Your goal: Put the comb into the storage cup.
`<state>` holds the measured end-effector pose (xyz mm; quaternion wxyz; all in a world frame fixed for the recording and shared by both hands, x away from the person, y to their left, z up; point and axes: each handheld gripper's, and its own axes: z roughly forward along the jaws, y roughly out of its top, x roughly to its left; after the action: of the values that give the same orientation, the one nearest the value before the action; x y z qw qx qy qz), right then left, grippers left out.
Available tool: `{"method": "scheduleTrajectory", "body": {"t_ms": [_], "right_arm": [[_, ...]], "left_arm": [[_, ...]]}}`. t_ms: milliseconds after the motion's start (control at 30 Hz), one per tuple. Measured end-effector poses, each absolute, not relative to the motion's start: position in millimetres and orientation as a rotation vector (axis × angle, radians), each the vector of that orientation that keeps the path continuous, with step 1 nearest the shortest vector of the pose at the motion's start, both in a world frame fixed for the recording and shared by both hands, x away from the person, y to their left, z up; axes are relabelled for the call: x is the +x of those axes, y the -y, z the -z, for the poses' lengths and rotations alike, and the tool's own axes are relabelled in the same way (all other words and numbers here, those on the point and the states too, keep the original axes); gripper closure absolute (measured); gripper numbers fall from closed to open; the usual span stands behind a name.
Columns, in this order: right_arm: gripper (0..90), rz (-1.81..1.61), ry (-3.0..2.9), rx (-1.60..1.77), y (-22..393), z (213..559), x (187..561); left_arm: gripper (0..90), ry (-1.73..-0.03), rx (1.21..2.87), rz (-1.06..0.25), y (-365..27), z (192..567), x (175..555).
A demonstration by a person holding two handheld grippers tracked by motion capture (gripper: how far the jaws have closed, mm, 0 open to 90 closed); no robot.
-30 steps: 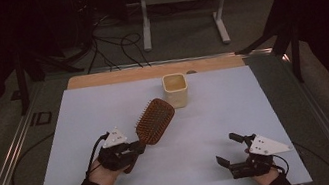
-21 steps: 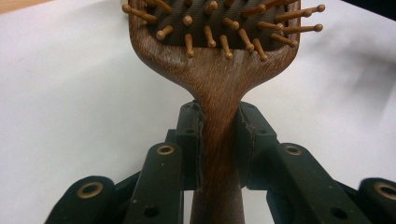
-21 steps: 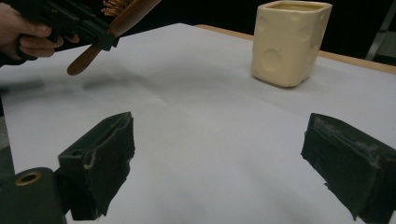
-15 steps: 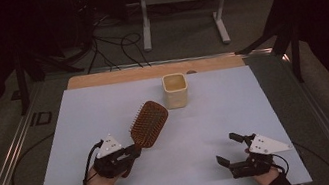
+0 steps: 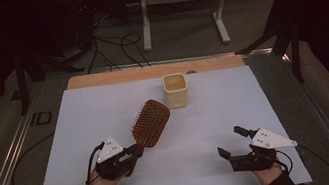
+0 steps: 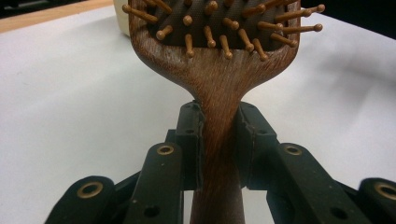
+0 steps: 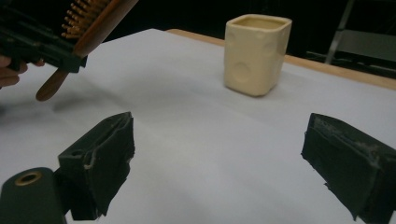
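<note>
Left gripper clamped on the handle of a wooden hairbrush, seen from the high view; the brush head points toward 1 o'clock from the hand, bristles up, lifted clear of the white mat. In the left gripper view the two jaws press the narrow neck of the handle from either side, just below where it flares into the head. The right gripper rests at 5 o'clock on the mat, jaws spread wide with nothing between them. A cream cup stands upright at 12 o'clock, near the brush tip but apart from it.

Handling, as judged: the brush is rigid and light, its polished wood likely slick, so a grip on the neck may let the head-heavy end swing or slip; a hold farther down the handle would give less control of the head. The pins are slender and could bend or snap if pressed on.

Room: open mat lies between the grippers and toward 3 o'clock. The wooden strip bounds the far edge; the cup is the one obstacle.
</note>
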<state>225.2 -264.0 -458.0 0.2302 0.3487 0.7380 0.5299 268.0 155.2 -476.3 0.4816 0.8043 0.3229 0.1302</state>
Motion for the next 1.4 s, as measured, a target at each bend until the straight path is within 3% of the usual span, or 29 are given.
{"method": "scheduleTrajectory", "body": {"t_ms": [600,1400], "right_arm": [[8.9,-1.522,-2.056,0.883,236,390,243],[7.5,-1.584,-2.112,0.860,180,368,274]], "left_arm": [[74.0,-0.783,1.955,-0.319,-154,476,267],[74.0,-0.769,1.937,-0.303,-154,476,266]]}}
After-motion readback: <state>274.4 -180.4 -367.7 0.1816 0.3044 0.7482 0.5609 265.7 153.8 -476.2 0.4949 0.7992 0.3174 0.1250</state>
